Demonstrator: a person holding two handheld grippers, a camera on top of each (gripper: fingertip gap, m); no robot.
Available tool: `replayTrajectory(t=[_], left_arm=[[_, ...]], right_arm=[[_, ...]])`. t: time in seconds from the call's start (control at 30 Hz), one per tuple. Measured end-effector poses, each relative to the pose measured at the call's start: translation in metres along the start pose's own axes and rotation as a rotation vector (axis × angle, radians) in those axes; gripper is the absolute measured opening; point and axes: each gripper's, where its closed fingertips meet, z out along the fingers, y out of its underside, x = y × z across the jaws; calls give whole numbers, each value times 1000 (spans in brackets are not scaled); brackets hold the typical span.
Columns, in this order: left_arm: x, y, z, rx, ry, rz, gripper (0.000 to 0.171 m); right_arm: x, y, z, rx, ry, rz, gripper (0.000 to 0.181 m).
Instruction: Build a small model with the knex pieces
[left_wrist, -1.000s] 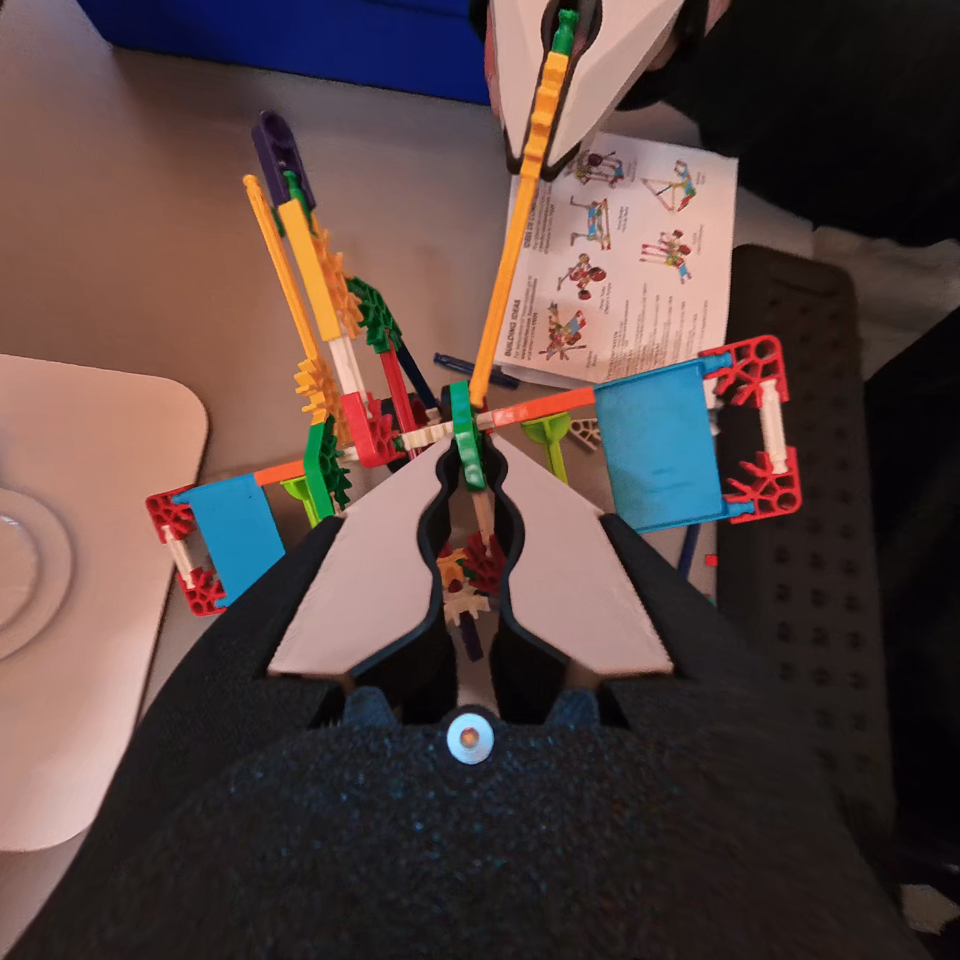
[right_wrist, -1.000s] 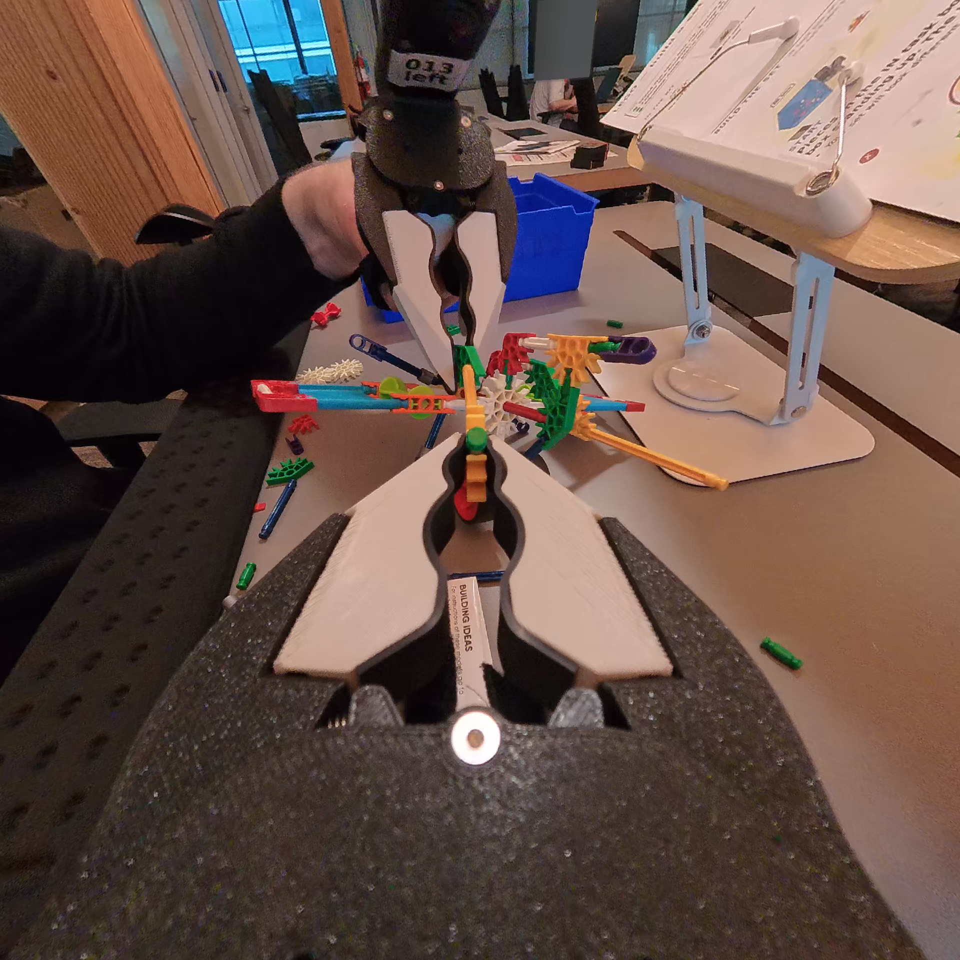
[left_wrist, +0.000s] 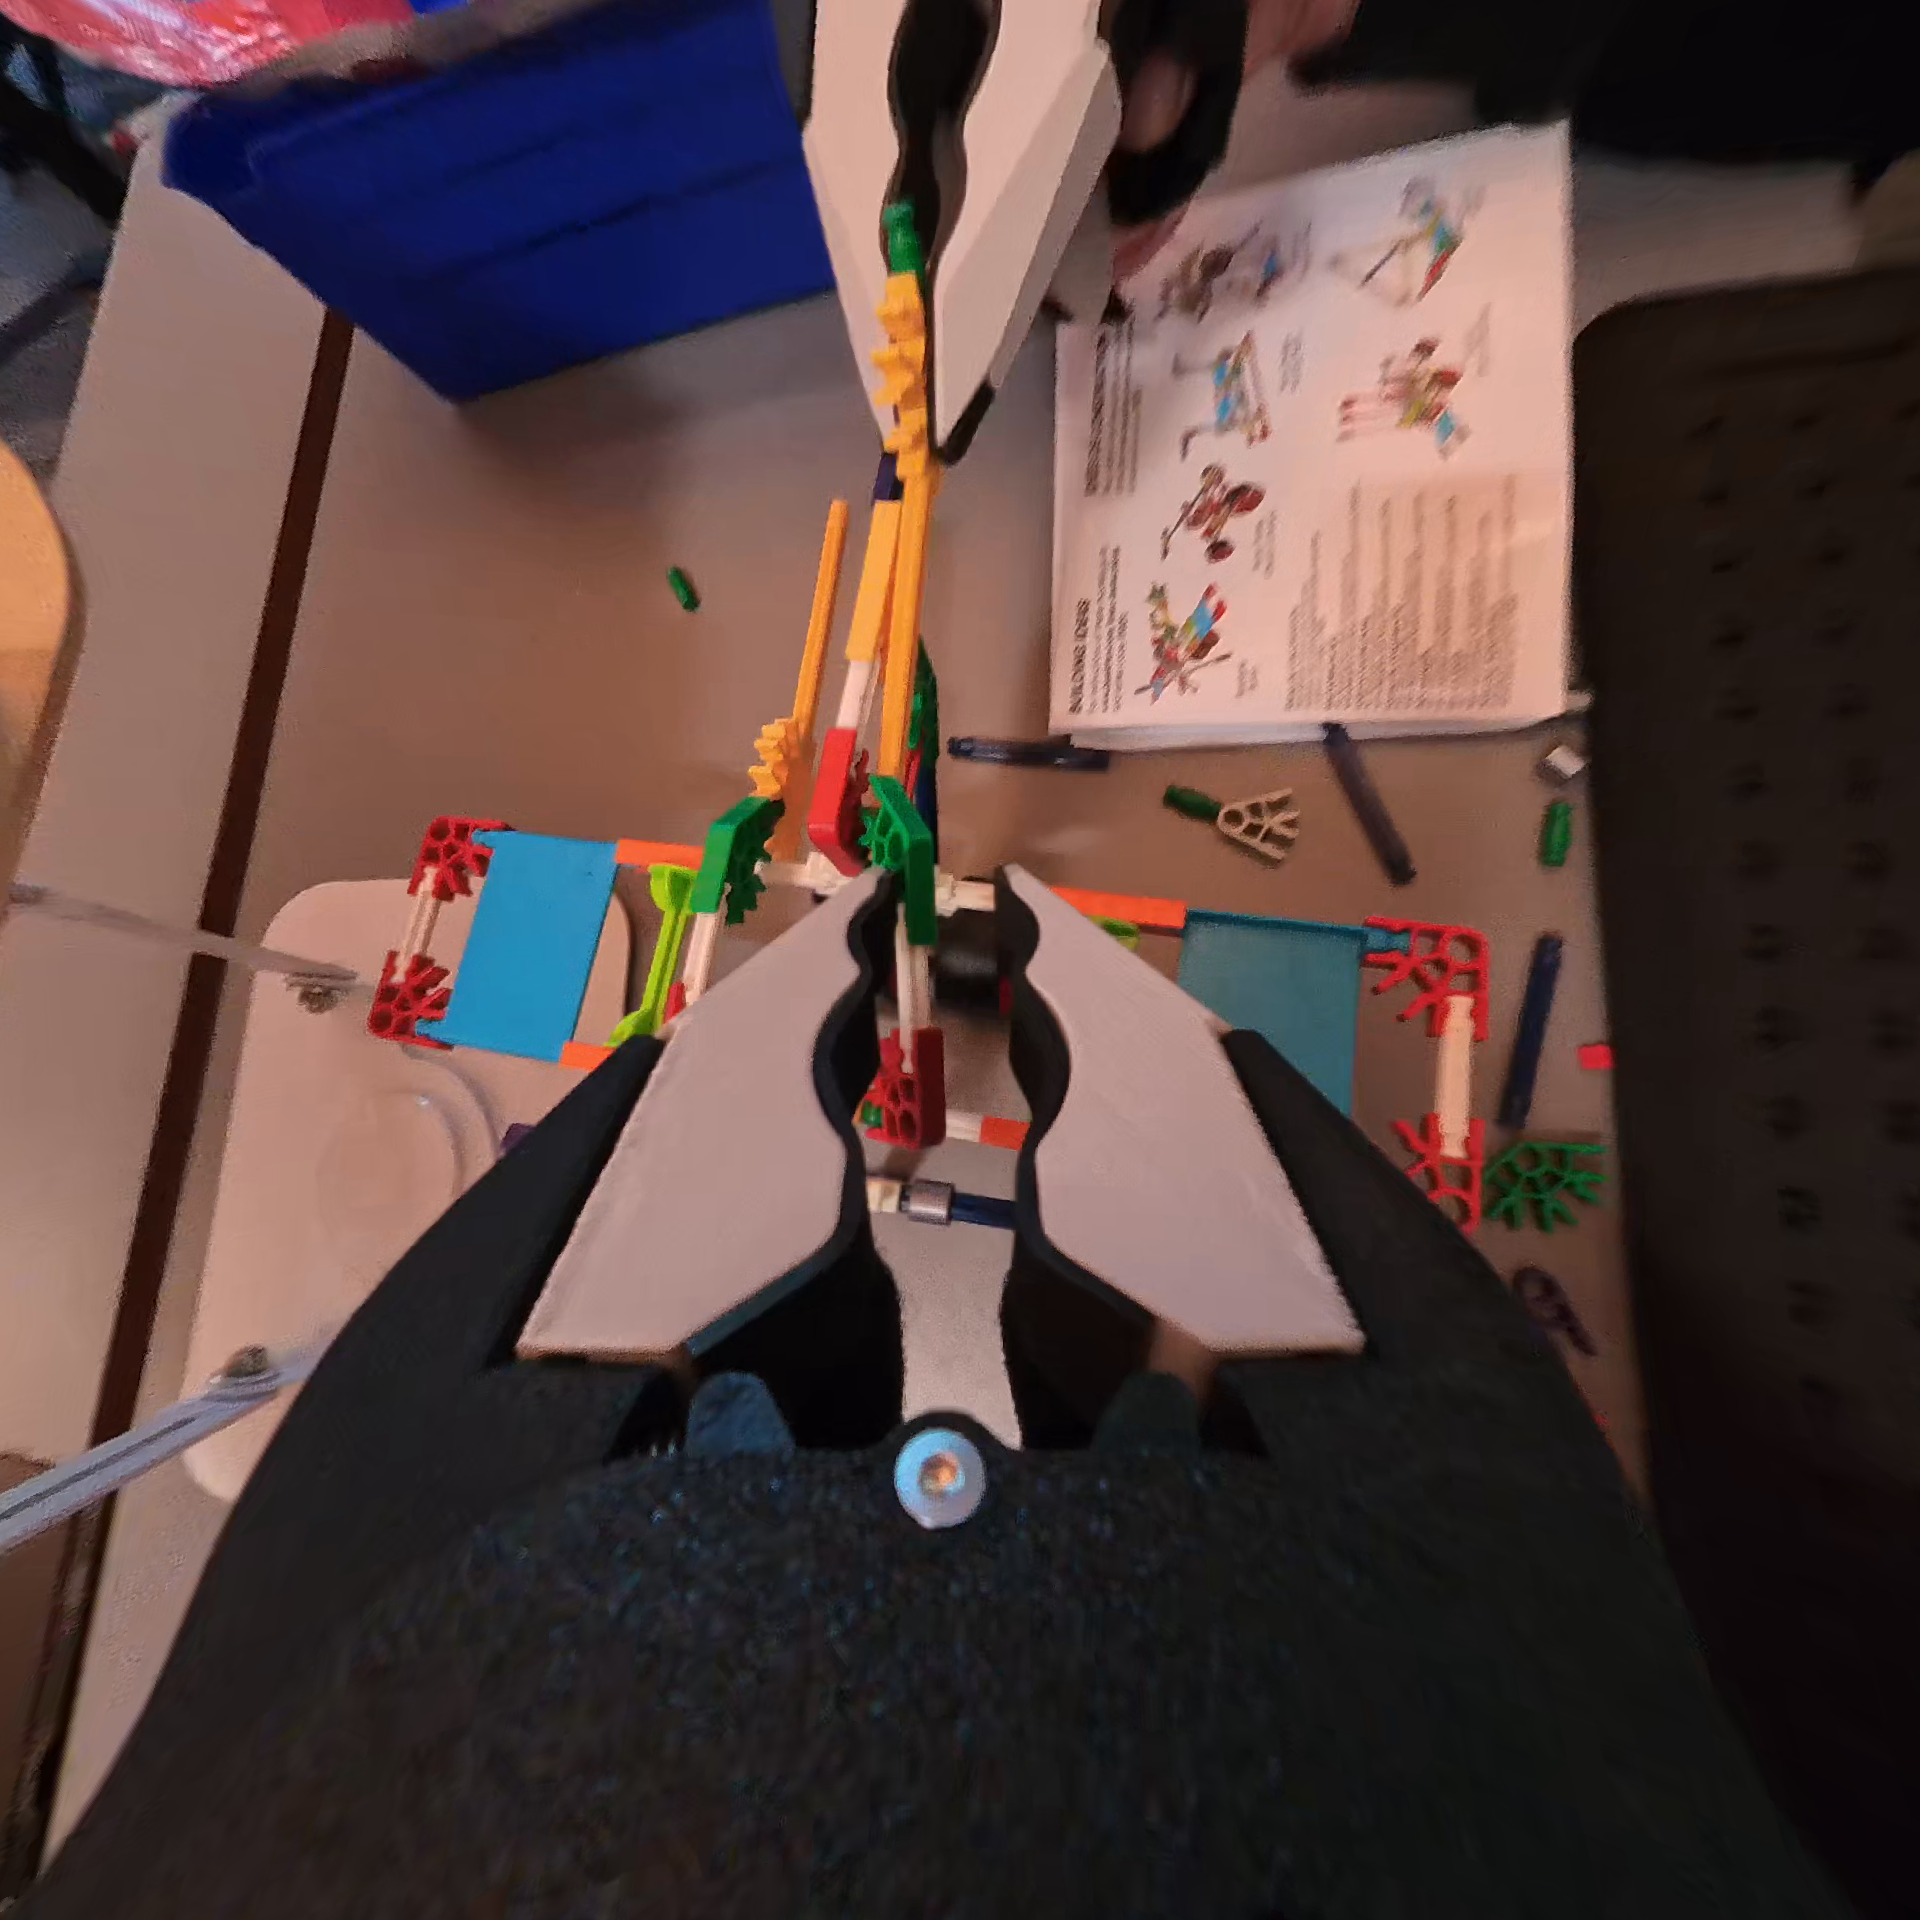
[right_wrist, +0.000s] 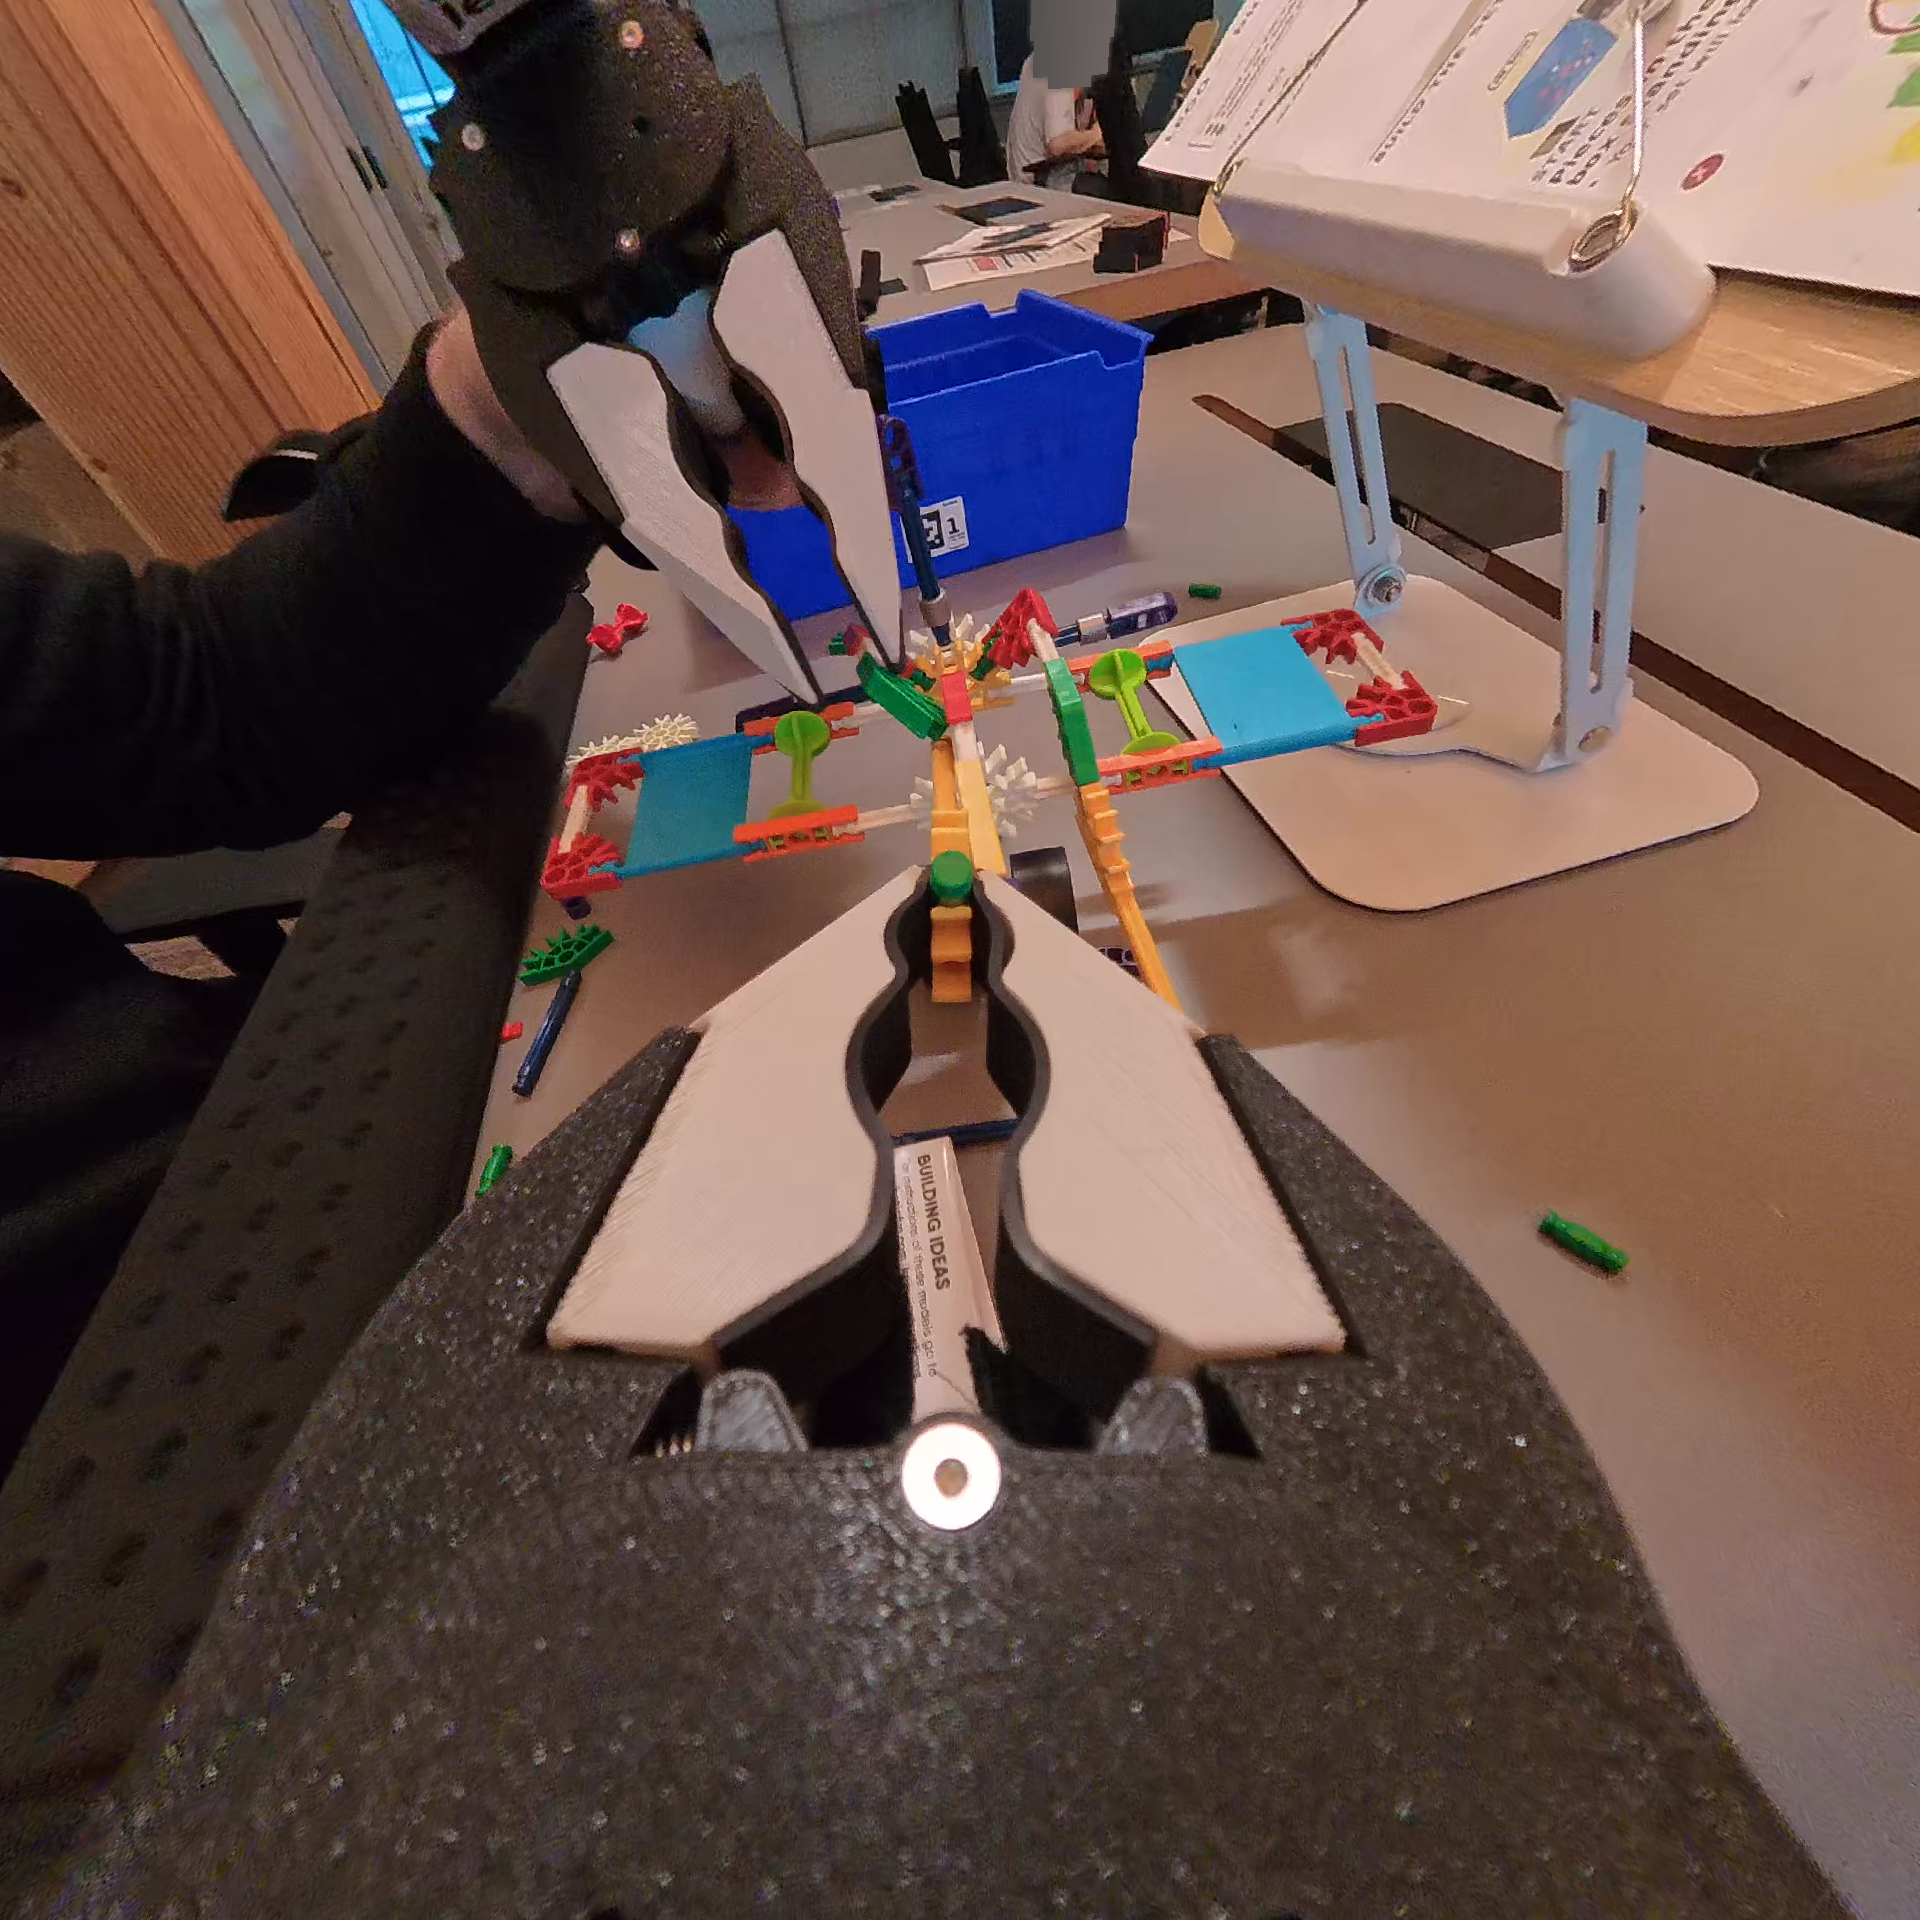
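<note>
The right gripper (right_wrist: 951, 883) is closed on the near end of a yellow rod (right_wrist: 951, 940) capped with a green piece (right_wrist: 950, 875); the rod's long axis runs straight ahead from its fingertips into the hub of the toy model (right_wrist: 956, 717), so the model lies directly in front of this gripper and is joined to what it holds. In the left wrist view the same yellow rod (left_wrist: 904, 582) reaches away to the right gripper (left_wrist: 914, 416) at the top of the picture. The left gripper (left_wrist: 940, 883) stands with its jaws parted, holding nothing; its tips straddle a green connector (left_wrist: 902, 842) and a white rod (left_wrist: 912, 977) at the model's centre, and whether a pad touches them cannot be told. The model's two blue panels (right_wrist: 1252, 691) stretch crosswise, left and right of the hub, at right angles to the yellow rod; both grippers are at the model, the left above the hub, the right at the rod's outer end.

A blue bin (right_wrist: 997, 447) behind the model bears a small black-and-white marker tag; a printed leaflet (left_wrist: 1320, 457) with pictures and text lies on the table (right_wrist: 1558, 1091); a white stand (right_wrist: 1455, 810) holds an open printed booklet (right_wrist: 1558, 125); loose pieces lie scattered about.
</note>
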Motion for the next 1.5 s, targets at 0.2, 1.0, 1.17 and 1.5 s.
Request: replayTrajectory(t=[0.2,1.0,1.17,1.5], left_arm=[[8,-12,-3,-37,-153,297,0],[-34,8,17,-313,-579,526,5],[-38,7,19,-324,-634,610,4],[-43,2,15,-250,-767,761,4]], right_arm=[[-4,-12,-2,73,-33,69,6],[-11,30,-13,-159,-93,218,5],[-35,68,-15,-355,-145,151,7],[-31,-14,-2,-111,-18,196,16]])
